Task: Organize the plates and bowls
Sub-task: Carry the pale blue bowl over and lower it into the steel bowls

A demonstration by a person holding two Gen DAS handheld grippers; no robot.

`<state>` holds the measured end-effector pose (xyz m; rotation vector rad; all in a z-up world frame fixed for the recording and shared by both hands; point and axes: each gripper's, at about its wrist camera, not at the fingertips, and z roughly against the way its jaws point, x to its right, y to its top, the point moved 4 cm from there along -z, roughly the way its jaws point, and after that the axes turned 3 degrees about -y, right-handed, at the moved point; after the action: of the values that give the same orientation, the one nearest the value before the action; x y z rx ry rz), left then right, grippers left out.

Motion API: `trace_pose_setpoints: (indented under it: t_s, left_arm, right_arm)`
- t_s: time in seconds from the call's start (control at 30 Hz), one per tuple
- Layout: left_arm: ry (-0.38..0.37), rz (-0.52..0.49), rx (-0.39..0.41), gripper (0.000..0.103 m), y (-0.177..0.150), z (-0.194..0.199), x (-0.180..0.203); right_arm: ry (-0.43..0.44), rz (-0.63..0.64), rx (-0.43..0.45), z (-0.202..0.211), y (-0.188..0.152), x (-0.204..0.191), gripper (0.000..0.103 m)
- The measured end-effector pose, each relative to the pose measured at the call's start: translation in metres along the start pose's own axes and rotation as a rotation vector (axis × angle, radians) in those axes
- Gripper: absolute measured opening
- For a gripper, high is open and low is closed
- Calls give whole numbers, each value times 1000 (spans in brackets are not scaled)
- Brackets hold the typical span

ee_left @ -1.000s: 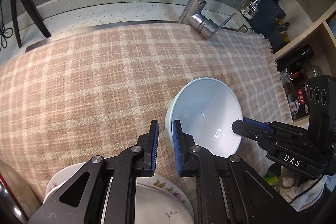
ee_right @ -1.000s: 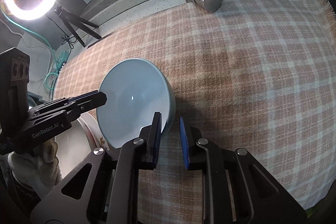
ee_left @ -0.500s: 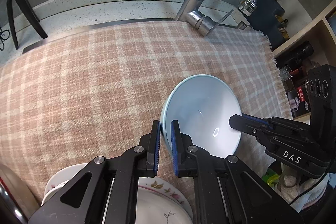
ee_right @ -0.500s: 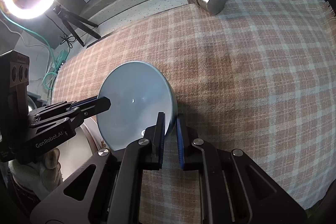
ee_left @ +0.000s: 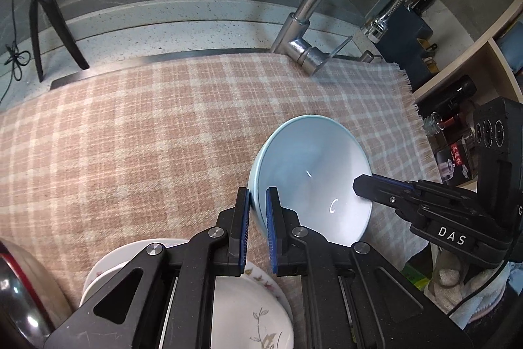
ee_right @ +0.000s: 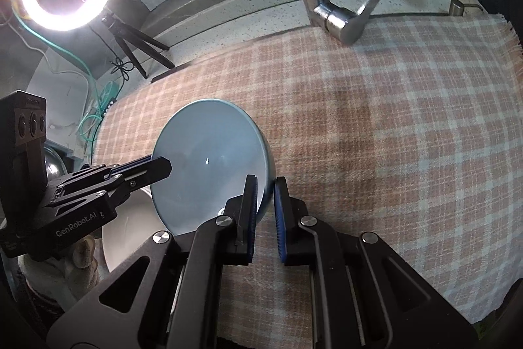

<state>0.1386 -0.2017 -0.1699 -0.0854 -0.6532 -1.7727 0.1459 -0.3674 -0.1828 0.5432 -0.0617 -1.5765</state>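
Left wrist shows my left tongs (ee_left: 257,229) and right tongs (ee_left: 359,185) clamped on opposite rims of the bowl (ee_left: 310,175), seemingly lifted off the cloth (ee_left: 147,136); next, onto the plates (ee_left: 255,316).

We see a pale blue bowl (ee_left: 313,172) with a smooth, glossy glazed look, small highlights on its inside. The checked cloth (ee_left: 147,133) beneath it is woven, matt and slightly rough, frayed at its edge. The faucet (ee_left: 304,44) is polished, shiny metal. The bench (ee_left: 170,22) looks like speckled stone. Each hand-held gripper, left (ee_left: 257,228) and right (ee_right: 265,216), is matt black plastic with ribbed blue pads (ee_left: 270,237).
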Motion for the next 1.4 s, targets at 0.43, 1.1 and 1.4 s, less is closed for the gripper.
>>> trace_pose_setpoints:
  t_s: [0.43, 1.1, 1.4]
  left_arm:
    - [21, 58, 85, 9, -14, 50, -26]
    - [109, 227, 195, 9, -66, 145, -117]
    - [153, 313, 219, 9, -94, 174, -159]
  right_arm:
    - [32, 100, 32, 17, 6, -64, 10]
    - [158, 311, -8, 1, -9, -207, 10]
    - [195, 398, -44, -18, -20, -267, 10]
